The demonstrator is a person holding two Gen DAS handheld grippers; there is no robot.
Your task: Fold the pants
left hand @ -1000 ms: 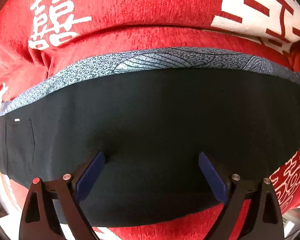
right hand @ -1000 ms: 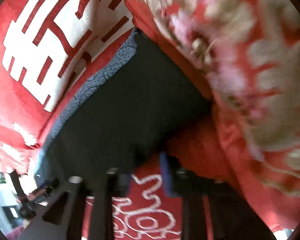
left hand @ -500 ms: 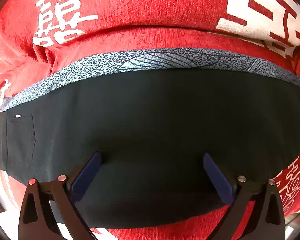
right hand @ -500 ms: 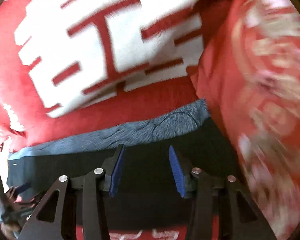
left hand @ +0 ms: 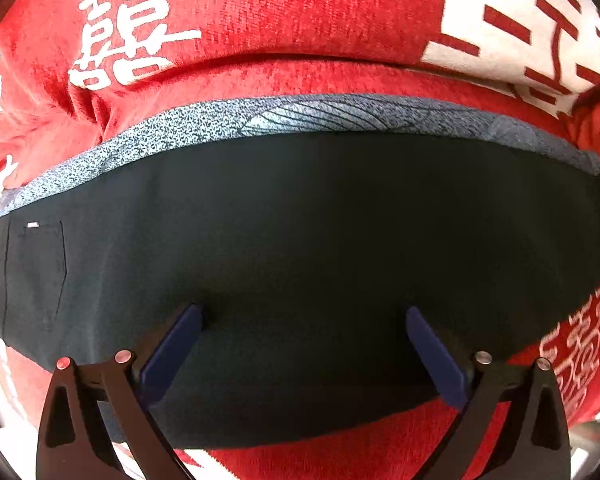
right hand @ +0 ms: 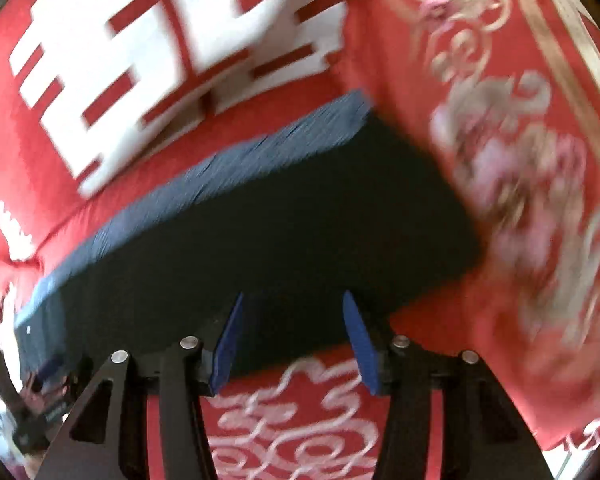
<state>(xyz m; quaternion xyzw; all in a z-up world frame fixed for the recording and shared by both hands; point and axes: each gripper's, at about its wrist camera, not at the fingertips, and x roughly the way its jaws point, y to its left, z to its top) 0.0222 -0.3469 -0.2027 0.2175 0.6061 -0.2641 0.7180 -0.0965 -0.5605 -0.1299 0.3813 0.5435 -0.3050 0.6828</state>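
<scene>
While I look down the left wrist view: the pants (left hand: 300, 248) lie folded into a long dark band across the red cloth (left hand: 284, 20); a grey patterned strip (left hand: 300, 116) runs along their far edge
Pants, near edge: it curves below my left gripper's fingertips, with red cloth showing beyond it at the bottom of the view
Pants, left end: a stitched pocket (left hand: 36, 268) with a small pale tag sits there; the end stops short of the cloth's edge
Pants, right end: in the right wrist view the pants (right hand: 280, 236) end in a corner that meets a raised fold of red cloth with gold and pink pattern (right hand: 520, 200); I cannot tell whether that fold lies on the corner or just beside it
Left gripper (left hand: 302, 314): I see its blue pads spread as wide as they go, over the middle of the dark fabric; nothing is pinched between them
Right gripper (right hand: 292, 298): its jaws are opening, about half apart; the pads hang over the near edge of the pants, with no fabric gripped between them
Room to move: bare red cloth lies past the grey strip and below the near edge; the raised fold crowds the right end
Surface: red cloth with large white characters (right hand: 172, 56); soft and creased near the left
Room: blurred dark gear at the lower left of the right wrist view; I cannot make it out
</scene>
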